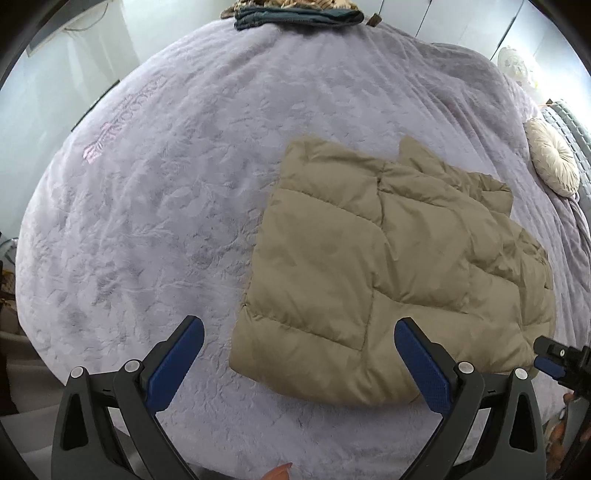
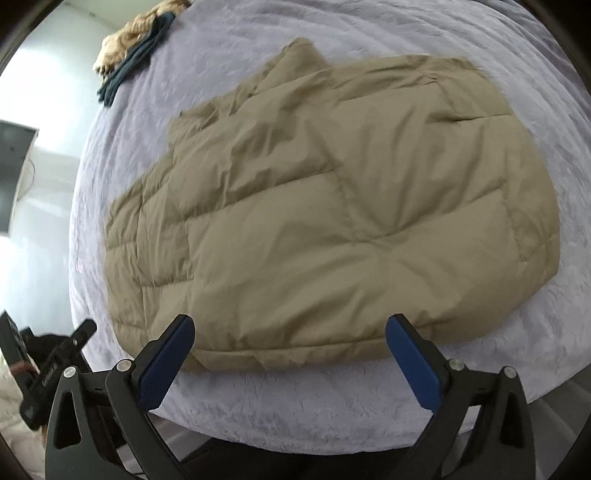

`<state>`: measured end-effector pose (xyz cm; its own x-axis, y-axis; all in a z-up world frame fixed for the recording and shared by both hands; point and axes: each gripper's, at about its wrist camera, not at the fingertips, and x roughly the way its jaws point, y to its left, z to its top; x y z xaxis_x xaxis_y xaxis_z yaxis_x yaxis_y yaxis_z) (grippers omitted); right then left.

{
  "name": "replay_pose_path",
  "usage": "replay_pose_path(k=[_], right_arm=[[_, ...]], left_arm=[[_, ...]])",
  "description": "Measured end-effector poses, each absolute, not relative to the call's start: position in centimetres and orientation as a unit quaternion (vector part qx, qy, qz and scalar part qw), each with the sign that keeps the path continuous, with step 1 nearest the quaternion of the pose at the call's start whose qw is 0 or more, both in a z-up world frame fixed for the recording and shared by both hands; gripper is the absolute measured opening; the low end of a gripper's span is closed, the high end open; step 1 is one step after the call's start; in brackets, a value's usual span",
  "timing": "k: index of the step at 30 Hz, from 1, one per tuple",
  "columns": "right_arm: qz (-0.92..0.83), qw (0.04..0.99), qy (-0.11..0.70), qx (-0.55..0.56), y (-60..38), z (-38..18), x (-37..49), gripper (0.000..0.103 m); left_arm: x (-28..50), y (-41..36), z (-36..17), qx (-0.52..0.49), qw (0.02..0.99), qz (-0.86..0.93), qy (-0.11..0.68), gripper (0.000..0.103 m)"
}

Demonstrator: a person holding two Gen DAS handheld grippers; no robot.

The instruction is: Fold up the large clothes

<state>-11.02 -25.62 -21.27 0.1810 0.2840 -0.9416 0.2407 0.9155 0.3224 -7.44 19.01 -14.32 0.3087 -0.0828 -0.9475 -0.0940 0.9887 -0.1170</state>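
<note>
Here the tan quilted jacket (image 2: 332,206) lies folded into a puffy, roughly square bundle on the lavender bedspread (image 1: 147,221), near the bed's front edge; in the left wrist view it fills the area from the centre out toward four o'clock, and in the right wrist view it takes up most of the middle. The right gripper (image 2: 290,341) hovers just above the bundle's near hem with its fingers spread wide and nothing between them, and the left gripper (image 1: 299,345) hangs over the bundle's near left corner, its fingers likewise wide apart and empty. The fold looks finished or nearly so, but the risk is plain: padded down fabric springs back, so the top layer could lift and slide open, particularly at twelve o'clock in the right view, where uneven edges stick out. A finger that grazes the hem on its way off could also drag the bundle toward the bed's edge. Farther out, a pile of folded clothes (image 1: 295,14) sits at twelve o'clock in the left view, and a round cushion (image 1: 552,162) at two o'clock.
</note>
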Motion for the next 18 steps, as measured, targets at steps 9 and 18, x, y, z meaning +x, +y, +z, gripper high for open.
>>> replay_pose_path(k=[9, 18], right_arm=[[0.001, 0.717, 0.667, 0.202, -24.4, -22.2, -11.4, 0.103], [-0.013, 0.704, 0.682, 0.197, -23.5, -22.5, -12.0, 0.103]], left_arm=[[-5.1, 20.5, -16.6, -0.070, 0.796, -0.050, 0.599, 0.103], [-0.1, 26.4, -20.7, -0.176, 0.757, -0.136, 0.614, 0.103]])
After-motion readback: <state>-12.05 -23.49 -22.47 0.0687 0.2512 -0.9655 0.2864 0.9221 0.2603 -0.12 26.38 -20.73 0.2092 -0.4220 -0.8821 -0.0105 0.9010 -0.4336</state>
